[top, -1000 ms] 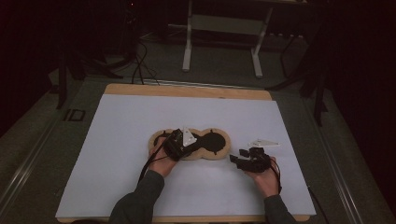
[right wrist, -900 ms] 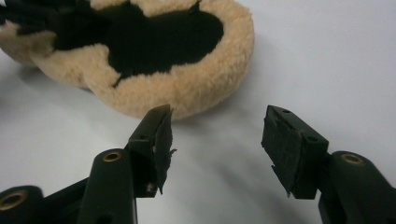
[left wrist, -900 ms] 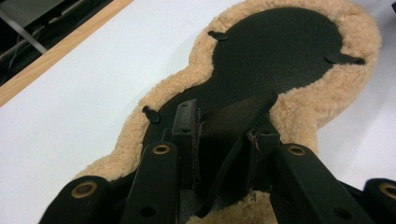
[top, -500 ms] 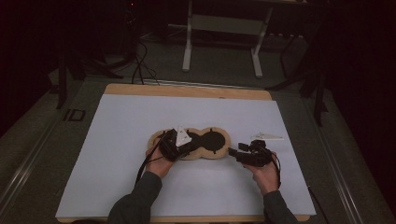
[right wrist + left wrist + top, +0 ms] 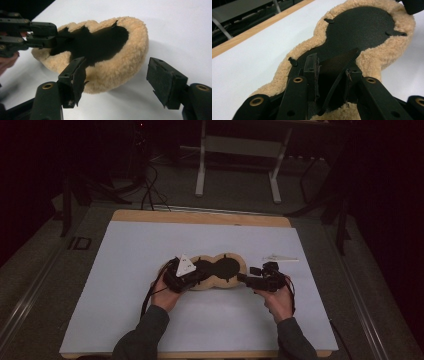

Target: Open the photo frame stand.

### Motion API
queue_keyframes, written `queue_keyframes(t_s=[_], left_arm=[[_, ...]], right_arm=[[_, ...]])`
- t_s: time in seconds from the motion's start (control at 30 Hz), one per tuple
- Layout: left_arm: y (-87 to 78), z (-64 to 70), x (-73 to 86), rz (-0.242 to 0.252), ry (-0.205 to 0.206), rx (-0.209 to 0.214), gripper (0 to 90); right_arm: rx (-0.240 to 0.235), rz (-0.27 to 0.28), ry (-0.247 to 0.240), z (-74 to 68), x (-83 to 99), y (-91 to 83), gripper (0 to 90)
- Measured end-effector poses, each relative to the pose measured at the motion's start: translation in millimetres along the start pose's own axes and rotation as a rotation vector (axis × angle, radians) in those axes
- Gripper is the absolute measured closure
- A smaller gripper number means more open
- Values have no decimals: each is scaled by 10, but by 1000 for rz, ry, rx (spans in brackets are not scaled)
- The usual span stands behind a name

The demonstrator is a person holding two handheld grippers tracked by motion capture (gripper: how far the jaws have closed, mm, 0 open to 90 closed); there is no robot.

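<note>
Fleece-edged pad (image 5: 220, 270) lying mid-table on the white sheet (image 5: 125, 270); left gripper (image 5: 332, 66) clamped on a black flap (image 5: 338, 62) at its near end; right gripper (image 5: 116, 80) spread wide, just short of the far lobe; judged step: securing the second grip; next, advance and close on the fleece rim.

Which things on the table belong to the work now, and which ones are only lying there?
In the job:
- fleece-edged black pad, the thing being handled
- left gripper, shut on a black flap of the pad
- right gripper, open beside the pad's rounded end

Just lying about:
- small white item beyond the right gripper, untouched
- white sheet covering the table
</note>
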State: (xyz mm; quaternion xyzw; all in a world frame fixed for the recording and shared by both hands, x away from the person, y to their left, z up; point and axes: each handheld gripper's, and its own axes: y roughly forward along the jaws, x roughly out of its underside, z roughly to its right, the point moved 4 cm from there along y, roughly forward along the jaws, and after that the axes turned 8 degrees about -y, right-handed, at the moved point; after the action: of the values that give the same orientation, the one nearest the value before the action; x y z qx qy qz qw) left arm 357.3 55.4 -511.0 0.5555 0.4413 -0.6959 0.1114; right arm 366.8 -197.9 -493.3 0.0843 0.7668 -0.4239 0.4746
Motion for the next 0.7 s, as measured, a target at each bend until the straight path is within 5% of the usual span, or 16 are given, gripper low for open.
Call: queue_keyframes(t_s=[0.33,0.7], left_arm=[[-61,-37,19,43,-25,24,708],[-136,-105,31,102,-87,54,701]], right_arm=[[-35,-26,24,-51,-114,115,239],[-95,-26,77,-82,-224,165,261]])
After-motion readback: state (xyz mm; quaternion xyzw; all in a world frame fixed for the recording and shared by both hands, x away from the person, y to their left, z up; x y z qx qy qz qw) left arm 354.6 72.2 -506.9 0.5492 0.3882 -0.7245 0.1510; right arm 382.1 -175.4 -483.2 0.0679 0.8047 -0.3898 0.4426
